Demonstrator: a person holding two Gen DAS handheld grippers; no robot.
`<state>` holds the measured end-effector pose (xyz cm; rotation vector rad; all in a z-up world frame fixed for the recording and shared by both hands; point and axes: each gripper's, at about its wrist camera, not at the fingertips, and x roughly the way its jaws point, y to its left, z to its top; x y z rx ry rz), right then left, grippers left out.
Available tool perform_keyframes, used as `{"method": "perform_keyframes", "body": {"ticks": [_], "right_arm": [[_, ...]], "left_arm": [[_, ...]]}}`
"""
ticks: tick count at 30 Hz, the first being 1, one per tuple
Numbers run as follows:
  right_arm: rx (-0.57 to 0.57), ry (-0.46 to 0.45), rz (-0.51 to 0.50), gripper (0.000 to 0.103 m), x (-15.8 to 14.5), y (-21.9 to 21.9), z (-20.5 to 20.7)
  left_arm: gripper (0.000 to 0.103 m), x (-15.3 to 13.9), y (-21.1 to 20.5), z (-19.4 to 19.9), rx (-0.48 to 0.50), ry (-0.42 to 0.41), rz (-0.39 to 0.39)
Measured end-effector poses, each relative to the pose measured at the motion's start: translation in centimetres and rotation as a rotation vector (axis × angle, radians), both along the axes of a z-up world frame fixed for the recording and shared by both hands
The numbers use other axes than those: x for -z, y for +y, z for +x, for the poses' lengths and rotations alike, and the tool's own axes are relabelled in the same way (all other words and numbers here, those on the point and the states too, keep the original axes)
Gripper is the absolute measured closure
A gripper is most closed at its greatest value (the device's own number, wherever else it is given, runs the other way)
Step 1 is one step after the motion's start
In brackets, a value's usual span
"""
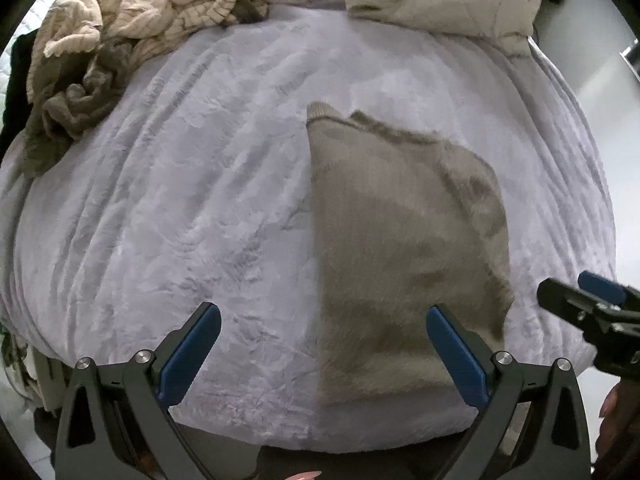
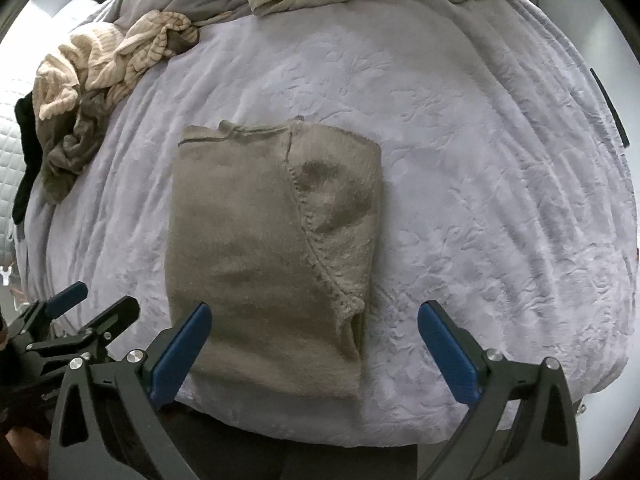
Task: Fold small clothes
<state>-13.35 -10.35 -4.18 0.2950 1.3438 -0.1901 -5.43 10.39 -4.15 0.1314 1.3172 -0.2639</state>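
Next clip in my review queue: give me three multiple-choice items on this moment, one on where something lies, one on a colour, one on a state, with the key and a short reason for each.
1. Where does the heap of unfolded clothes lie, seen from the right wrist camera?
A. At the far left of the bedspread
B. On top of the folded garment
C. Between the right tongs

2. What colour is the folded garment?
A. Bright red
B. Grey-brown
C. Navy blue

3. How do the left tongs and the right tongs stand?
A. Both shut on the garment
B. One open, one shut
C. Both open, holding nothing

Key: 1 A, the striped cream and olive heap sits at the far left of the pale bedspread, apart from the garment. 2 B, its fuzzy knit is taupe in both views. 3 C, each pair's blue pads are spread wide with no cloth between them.
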Motion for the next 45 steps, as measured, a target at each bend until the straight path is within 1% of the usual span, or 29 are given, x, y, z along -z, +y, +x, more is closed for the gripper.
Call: {"method": "perform_keyframes", "body": {"ticks": [3,9,25,45], "right_arm": [[0.016,0.001,0.006,0.0,-0.5,-0.2,0.4],[0.021,0.006,-0.008,0.0,-0.9,-0.4,0.9],[0.025,0.026,-0.023,0.0,-0.7,-0.3,1.2],[0.026,0.032,-0.029,0.0,-0.7,-0.2,1.1]], "left_arm": [[0.0,-0.8,-0.1,0.3,-0.011,-0.02,-0.007],[0.0,-1.3,-0.3,0.6,-0.007,-0.036,0.017],[0.0,-1.1,-0.4,0.7,-0.005,-0.012,0.03],[0.0,-0.9,-0.3,0.6,0.004,-0.008,0.039]]}}
